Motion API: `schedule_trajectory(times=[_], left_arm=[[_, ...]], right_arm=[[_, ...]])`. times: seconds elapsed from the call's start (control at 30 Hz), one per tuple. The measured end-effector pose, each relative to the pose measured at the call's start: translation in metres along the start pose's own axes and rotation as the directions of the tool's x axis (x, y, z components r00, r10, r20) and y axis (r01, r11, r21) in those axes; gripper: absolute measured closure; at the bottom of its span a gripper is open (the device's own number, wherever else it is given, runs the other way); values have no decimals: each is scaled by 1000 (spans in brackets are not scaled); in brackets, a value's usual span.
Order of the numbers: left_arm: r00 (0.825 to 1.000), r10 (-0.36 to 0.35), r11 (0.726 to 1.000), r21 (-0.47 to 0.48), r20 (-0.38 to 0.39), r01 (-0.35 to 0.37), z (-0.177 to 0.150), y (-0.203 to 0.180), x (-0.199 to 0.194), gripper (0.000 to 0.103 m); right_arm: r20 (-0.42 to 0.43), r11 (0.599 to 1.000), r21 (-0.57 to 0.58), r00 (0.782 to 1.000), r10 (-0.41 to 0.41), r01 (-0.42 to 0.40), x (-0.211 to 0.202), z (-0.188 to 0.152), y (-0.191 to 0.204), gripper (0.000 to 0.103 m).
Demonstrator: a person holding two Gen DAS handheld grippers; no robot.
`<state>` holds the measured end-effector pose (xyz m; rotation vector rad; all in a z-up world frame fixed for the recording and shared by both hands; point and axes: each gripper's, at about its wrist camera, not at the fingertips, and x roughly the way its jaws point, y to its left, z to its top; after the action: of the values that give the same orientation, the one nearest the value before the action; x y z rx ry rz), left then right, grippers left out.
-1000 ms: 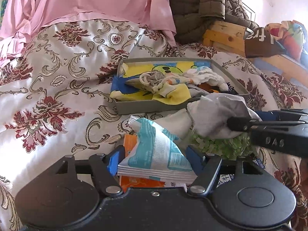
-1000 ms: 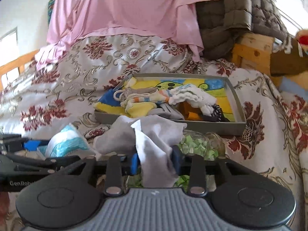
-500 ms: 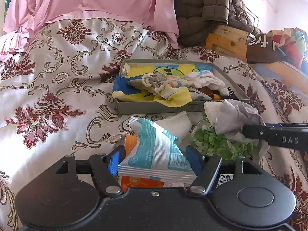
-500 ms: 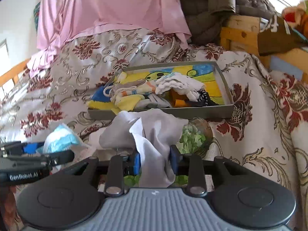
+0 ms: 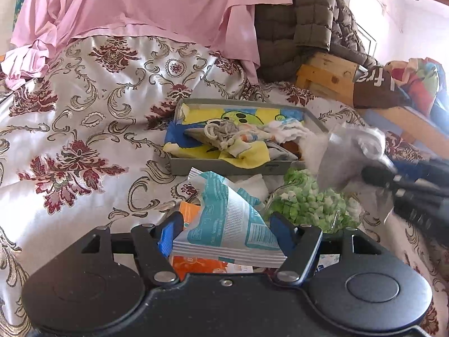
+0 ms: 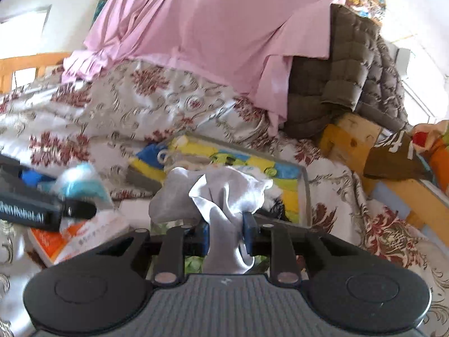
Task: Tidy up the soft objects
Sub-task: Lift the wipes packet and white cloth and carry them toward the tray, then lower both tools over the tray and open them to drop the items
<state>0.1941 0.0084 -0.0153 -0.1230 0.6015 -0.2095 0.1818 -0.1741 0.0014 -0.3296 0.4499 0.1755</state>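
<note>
My left gripper (image 5: 224, 226) is shut on a teal and white packet (image 5: 224, 196), its blue pads pressing both sides, low over the bedspread. My right gripper (image 6: 226, 230) has a crumpled grey cloth (image 6: 221, 193) pinched between its pads, and its jaws are closing further on it. The cloth hangs lifted in front of the grey tray (image 6: 306, 193). From the left wrist view, the right gripper (image 5: 376, 175) and grey cloth (image 5: 342, 151) are blurred at the tray's right end. The tray (image 5: 224, 168) holds a yellow and blue towel and several small garments.
A clear container of green bits (image 5: 308, 207) lies in front of the tray, with an orange packet (image 5: 202, 264) under my left gripper. Pink sheet (image 5: 157, 8) and a brown quilted jacket (image 5: 294, 25) are piled behind. A wooden frame (image 5: 328, 75) borders the right.
The right gripper has lifted the grey cloth up off the green container, carried it right toward the tray's end and rolled. The left gripper stayed put with the packet.
</note>
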Motion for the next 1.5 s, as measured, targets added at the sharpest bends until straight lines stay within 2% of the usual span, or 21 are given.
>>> schedule_trajectory(times=[0.1,0.3,0.4,0.47,0.73,0.9,1.03,1.23,1.5], left_arm=[[1000,-1,1000,-3,3,1,1,-1,-2,33],[1000,-6,1000,2,2,6,-1,-1,0,33],[1000,-8,1000,-3,3,8,-1,1,0,33],[1000,-10,1000,-7,7,10,0,1,0,33],[999,-15,1000,-16,38,15,3,1,-8,33],[998,-19,1000,-20,61,20,6,-2,-17,33],[997,-22,1000,-21,75,23,7,-7,-25,33],[995,-20,1000,-21,94,22,6,-13,-37,33],[992,-23,999,-26,124,27,18,-20,-44,33]], right_arm=[[-43,999,13,998,35,-35,10,-4,1,76],[-87,999,14,995,44,-43,19,-12,0,75],[-90,999,3,995,43,-43,18,-12,2,90],[-86,999,-5,995,41,-41,16,-12,3,94],[17,988,124,995,94,-96,-8,3,-21,95],[54,950,263,986,159,-168,-16,4,-47,94],[126,909,350,973,195,-227,-27,4,-67,94],[182,892,385,967,177,-236,-40,4,-81,94],[216,895,385,965,151,-226,-40,14,-87,94]])
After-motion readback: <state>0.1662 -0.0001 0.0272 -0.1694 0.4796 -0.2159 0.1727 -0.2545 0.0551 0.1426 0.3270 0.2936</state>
